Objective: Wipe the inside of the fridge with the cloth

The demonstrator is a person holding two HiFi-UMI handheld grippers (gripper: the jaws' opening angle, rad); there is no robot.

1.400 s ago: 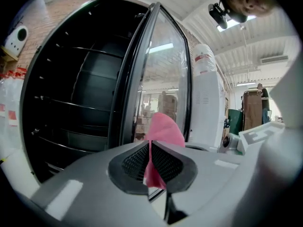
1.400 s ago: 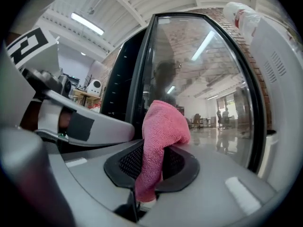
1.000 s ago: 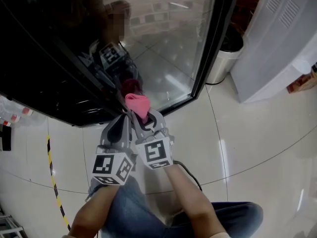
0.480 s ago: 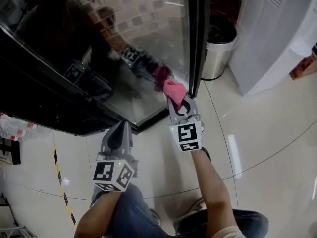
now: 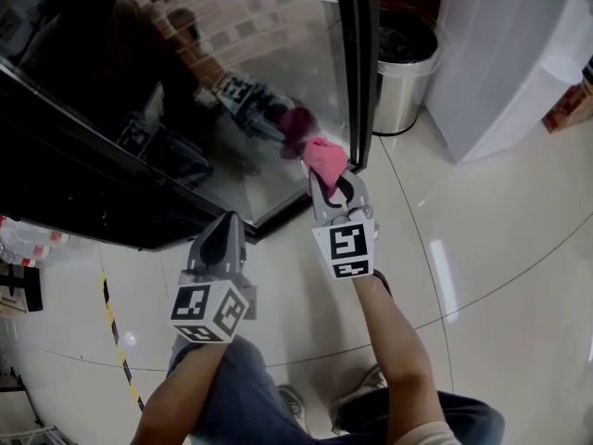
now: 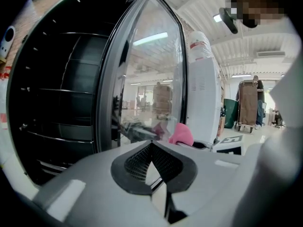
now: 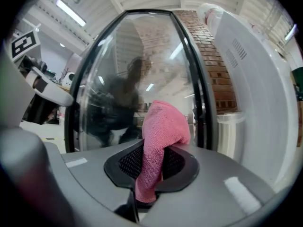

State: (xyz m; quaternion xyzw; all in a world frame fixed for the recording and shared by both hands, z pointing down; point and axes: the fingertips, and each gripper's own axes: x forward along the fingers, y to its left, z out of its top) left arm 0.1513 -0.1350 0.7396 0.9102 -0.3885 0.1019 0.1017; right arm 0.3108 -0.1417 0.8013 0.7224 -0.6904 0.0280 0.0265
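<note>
Now, right claw [image 5: 330, 180]: clenched on the pink cloth [image 5: 324, 158], which stands up from between the jaws and folds over at the top.
Cloth place: at the lower corner of the glass door [image 5: 278, 82], beside its black frame, with its pink reflection right next to it in the pane; I cannot tell whether it touches the glass.
Left claw [image 5: 226, 222]: jaws drawn together with nothing between them, held lower and to the left of the right claw, apart from the door.
Fridge [image 6: 57, 103]: open, with a dark inside and wire shelves [image 6: 71, 136] seen past the door's edge in the left gripper view; the cloth is outside it.
Bin [image 5: 403, 72]: metal, standing on the floor [image 5: 482, 248] just past the door's far edge.
Floor: pale glossy tiles, under both arms.
</note>
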